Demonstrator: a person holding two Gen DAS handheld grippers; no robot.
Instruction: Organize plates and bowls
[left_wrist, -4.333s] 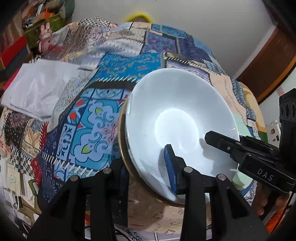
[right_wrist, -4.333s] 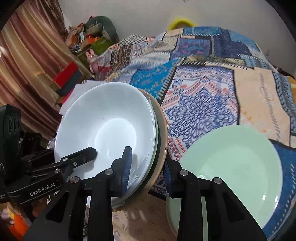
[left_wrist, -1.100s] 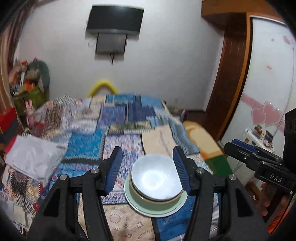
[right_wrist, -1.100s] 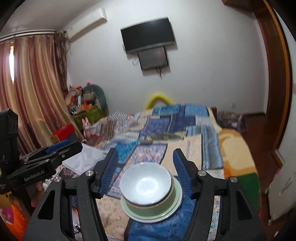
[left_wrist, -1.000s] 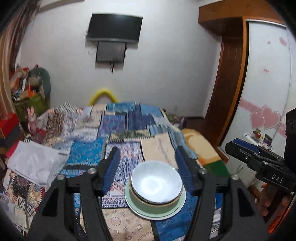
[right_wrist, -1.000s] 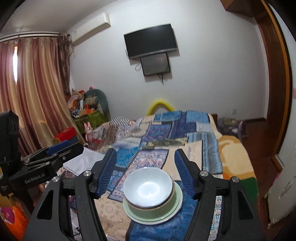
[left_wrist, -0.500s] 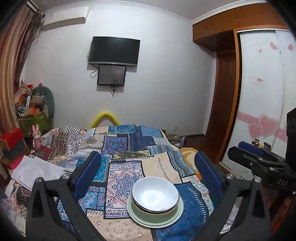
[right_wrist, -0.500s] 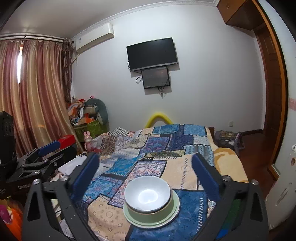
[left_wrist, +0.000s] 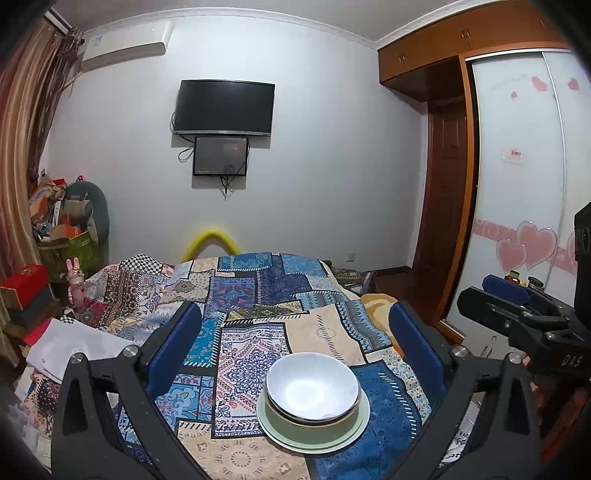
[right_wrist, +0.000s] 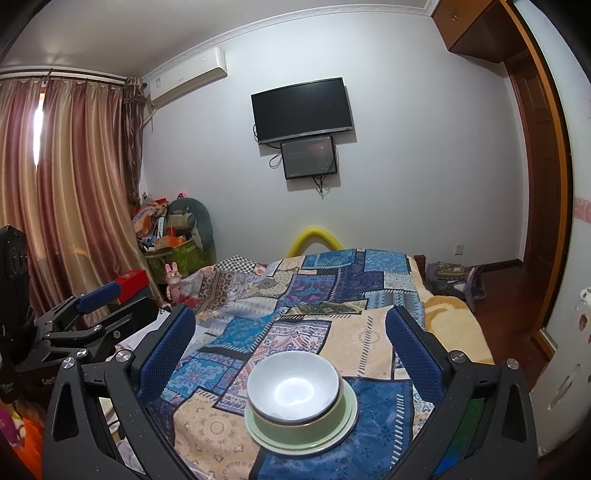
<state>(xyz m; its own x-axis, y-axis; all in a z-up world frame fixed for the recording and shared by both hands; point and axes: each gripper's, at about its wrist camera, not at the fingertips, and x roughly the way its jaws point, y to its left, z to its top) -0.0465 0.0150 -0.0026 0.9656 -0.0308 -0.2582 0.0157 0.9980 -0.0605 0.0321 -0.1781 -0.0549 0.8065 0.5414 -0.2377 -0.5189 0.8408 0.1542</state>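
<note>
White bowl (left_wrist: 312, 384) nested in olive bowl (right_wrist: 306, 421), both on green plate (left_wrist: 354, 430), stack resting on patchwork bedspread (left_wrist: 255, 332): largest at base for stability. Left gripper (left_wrist: 295, 350) and right gripper (right_wrist: 290, 349) spread wide, empty, clear of stack; sorting looks complete.

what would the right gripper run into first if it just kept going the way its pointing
Probably the stacked dishes: the white bowl sits centred between the open right gripper fingers, nested in a green bowl on a pale green plate on the patchwork quilt. Nothing lies between, though depth is hard to judge in the fisheye view.
</note>
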